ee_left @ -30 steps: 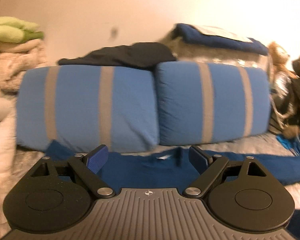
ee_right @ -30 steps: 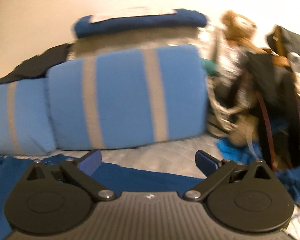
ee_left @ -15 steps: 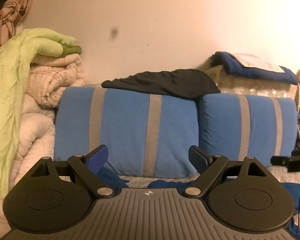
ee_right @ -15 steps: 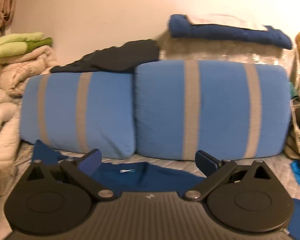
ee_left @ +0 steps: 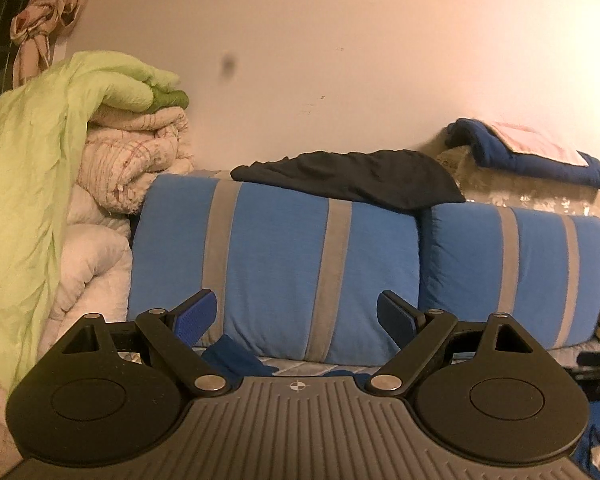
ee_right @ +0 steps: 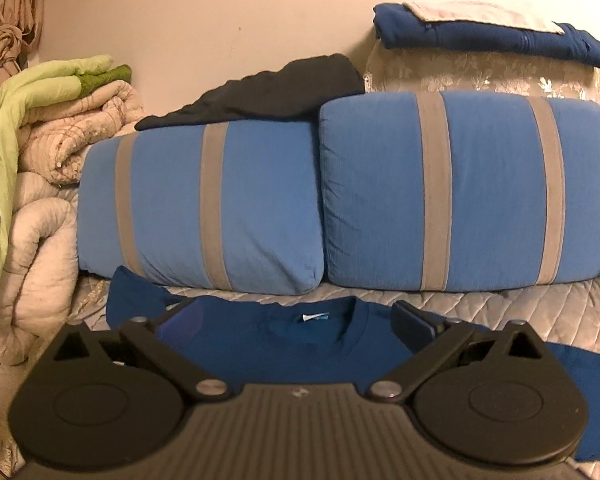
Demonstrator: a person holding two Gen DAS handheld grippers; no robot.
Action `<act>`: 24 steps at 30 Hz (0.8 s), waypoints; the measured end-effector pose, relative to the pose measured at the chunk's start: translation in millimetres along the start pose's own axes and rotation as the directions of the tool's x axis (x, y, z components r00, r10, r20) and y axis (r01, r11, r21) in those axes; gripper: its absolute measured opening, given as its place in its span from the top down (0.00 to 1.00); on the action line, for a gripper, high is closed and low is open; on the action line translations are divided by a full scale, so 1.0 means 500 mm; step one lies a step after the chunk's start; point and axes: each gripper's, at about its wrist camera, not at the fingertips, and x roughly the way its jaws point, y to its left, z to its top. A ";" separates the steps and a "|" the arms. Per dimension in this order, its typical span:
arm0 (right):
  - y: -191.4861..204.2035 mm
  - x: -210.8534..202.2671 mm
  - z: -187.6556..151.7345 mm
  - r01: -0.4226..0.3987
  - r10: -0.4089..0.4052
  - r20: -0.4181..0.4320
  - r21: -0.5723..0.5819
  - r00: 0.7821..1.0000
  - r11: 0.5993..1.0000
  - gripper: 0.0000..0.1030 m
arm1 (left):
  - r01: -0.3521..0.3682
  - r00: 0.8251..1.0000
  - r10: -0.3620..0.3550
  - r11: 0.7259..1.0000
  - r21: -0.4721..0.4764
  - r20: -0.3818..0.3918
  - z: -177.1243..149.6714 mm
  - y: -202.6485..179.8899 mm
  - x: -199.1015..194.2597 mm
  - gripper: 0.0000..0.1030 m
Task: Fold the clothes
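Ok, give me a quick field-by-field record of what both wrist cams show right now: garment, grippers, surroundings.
garment: blue shirt lying flat on the quilted bed cover, collar toward the pillows, label visible at the neck
left gripper: open, holding nothing, facing the pillows
right gripper: open, holding nothing, above the shirt's collar
backdrop: two blue pillows with grey stripes against the wall
on pillows: dark garment
upper right: folded blue garment
left side: stacked blankets, green one on top
fold status: not yet started
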 end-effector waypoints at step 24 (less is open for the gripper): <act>0.023 0.188 -0.210 0.061 -0.060 -0.022 0.023 0.998 0.998 0.00 | -0.249 0.959 0.230 0.963 -0.106 -0.163 -0.169 0.175 0.199 0.15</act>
